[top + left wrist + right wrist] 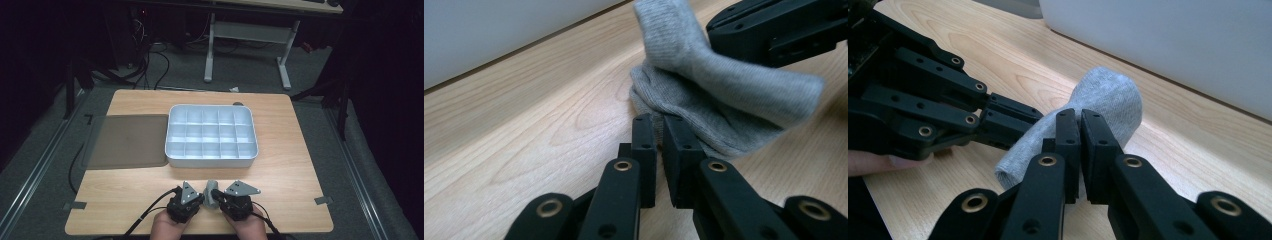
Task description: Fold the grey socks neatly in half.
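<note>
High view, bottom centre: grey sock (pixel 211 192) lies between both tongs, long axis pointing up-frame; left gripper (pixel 199 200) and right gripper (pixel 220 199) each pinch it, jaws narrow.

I can read no text, label, brand, number or sign anywhere, neither on my worktop (pixel 280 150) nor on the grey divided tray (pixel 211 159), though the dim background may hide some.
</note>
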`<state>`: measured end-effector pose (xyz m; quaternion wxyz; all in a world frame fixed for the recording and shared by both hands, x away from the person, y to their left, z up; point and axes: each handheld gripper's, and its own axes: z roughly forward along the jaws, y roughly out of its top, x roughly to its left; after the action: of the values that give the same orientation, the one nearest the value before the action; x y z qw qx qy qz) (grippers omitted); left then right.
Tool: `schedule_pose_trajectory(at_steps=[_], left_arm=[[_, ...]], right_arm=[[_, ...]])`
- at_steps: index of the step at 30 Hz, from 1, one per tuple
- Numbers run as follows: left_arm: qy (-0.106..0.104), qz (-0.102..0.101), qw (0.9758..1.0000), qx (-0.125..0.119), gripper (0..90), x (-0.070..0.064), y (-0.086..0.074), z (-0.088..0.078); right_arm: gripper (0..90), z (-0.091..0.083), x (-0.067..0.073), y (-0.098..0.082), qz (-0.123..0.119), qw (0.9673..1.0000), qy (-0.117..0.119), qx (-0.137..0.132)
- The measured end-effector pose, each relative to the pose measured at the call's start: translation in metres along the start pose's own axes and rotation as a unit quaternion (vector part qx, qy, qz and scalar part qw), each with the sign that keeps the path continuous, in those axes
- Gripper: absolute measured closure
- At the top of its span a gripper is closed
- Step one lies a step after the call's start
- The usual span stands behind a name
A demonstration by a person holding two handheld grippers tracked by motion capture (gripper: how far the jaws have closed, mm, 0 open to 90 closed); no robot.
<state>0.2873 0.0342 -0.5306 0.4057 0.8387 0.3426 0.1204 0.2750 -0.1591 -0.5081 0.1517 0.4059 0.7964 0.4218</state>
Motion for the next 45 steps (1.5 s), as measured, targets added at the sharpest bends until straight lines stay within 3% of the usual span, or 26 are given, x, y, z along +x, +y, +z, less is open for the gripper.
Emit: schedule_pose_trajectory(at_steps=[8,14,20,21,26,31,33,37,39,45], left_arm=[[-0.004,0.014,0.9999,0.002,85.9,-0.003,0.001,0.002],[-0.002,0.008,1.0,0.001,83.7,0.003,0.0,-0.002],[0.008,-0.004,0.9995,-0.029,84.1,0.011,0.002,-0.014],[0.005,-0.004,0.9991,-0.042,84.3,0.012,0.005,-0.019],[-0.013,0.014,0.9971,-0.073,85.7,-0.001,0.021,-0.025],[-0.027,0.024,0.9963,-0.077,87.1,-0.008,0.036,-0.015],[-0.037,0.022,0.9973,-0.059,87.7,-0.005,0.04,-0.001],[-0.03,0.018,0.9983,-0.046,90.0,0.002,0.036,0.008],[-0.027,0.005,0.9987,-0.044,90.0,0.01,0.03,0.011],[-0.023,-0.004,0.9984,-0.052,90.0,0.01,0.024,0.012]], right_arm=[[88.4,0.005,0.002,-0.006,-0.003,0.9999,0.008,0.014],[90.0,0.009,0.004,-0.012,-0.005,0.9998,0.014,0.014],[90.0,0.011,0.006,-0.013,-0.011,0.9998,0.013,0.01],[90.0,0.011,0.007,-0.013,-0.013,0.9998,0.012,0.009],[90.0,0.011,0.009,-0.016,-0.021,0.9998,0.006,0.001],[90.0,0.01,0.009,-0.017,-0.022,0.9997,0.005,-0.003],[90.0,0.01,0.009,-0.018,-0.026,0.9996,0.005,-0.004],[90.0,0.01,0.009,-0.018,-0.025,0.9997,0.006,-0.006],[90.0,0.009,0.008,-0.019,-0.024,0.9996,0.008,-0.01],[88.4,0.006,0.004,-0.019,-0.013,0.9998,0.01,-0.012]])
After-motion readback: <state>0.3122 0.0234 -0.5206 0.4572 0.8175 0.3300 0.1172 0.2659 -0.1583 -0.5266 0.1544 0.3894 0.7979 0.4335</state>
